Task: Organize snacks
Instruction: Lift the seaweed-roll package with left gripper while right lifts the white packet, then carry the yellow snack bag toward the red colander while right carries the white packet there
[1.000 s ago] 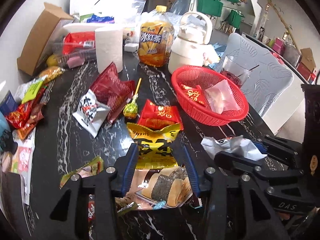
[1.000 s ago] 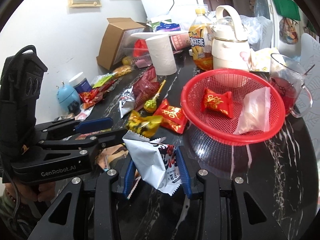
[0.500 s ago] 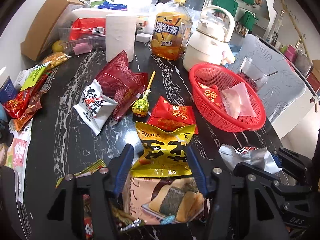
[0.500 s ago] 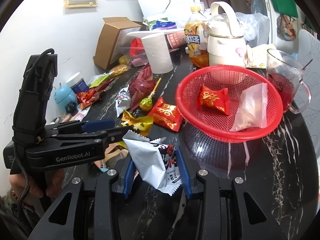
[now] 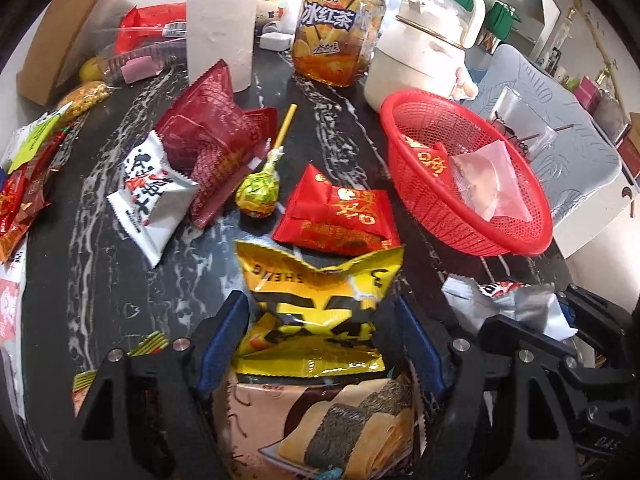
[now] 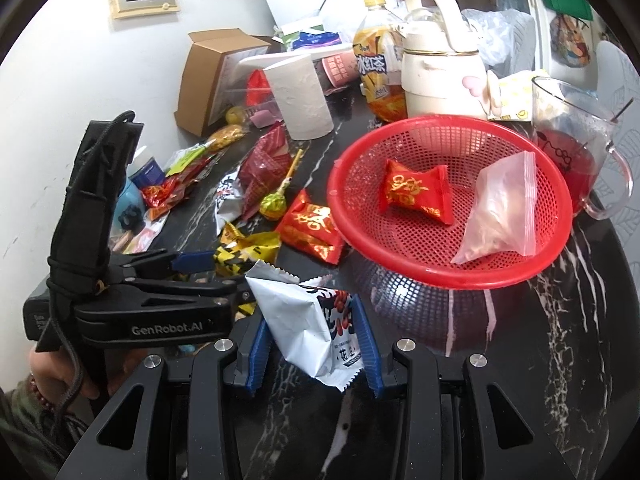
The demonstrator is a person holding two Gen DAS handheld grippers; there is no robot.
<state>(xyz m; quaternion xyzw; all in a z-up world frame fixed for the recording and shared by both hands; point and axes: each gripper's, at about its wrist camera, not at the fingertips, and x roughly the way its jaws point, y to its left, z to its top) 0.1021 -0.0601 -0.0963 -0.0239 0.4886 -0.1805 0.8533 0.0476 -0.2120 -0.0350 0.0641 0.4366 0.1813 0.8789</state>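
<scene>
The left gripper (image 5: 320, 344) is opening its fingers around a crumpled yellow packet (image 5: 320, 304), which lies on the dark marbled worktop (image 5: 80, 280) partly over a larger beige snack bag (image 5: 320, 420). The blue pads stand clear on either side of the packet, so it is between them but not gripped. The right gripper (image 6: 312, 344) has its fingers closed on a white snack packet (image 6: 308, 328), held just in front of the red basket (image 6: 440, 276).

The yellow packet looks light, thin and puffy, with glossy foil that will likely slide and crumple under pressure. Its contents may crush if squeezed hard. The best hold is probably across the middle of the packet or on the flat crimped seam at its top edge, where the foil is stiffer and gives the pads something firm. The white packet seems just as light and soft; its grip across the body looks secure.

The basket already holds a red sweet packet (image 6: 414, 190) and a clear zip bag (image 6: 500, 208). A lollipop (image 5: 256, 194) and another red packet (image 5: 340, 216) lie near the basket's rim.
</scene>
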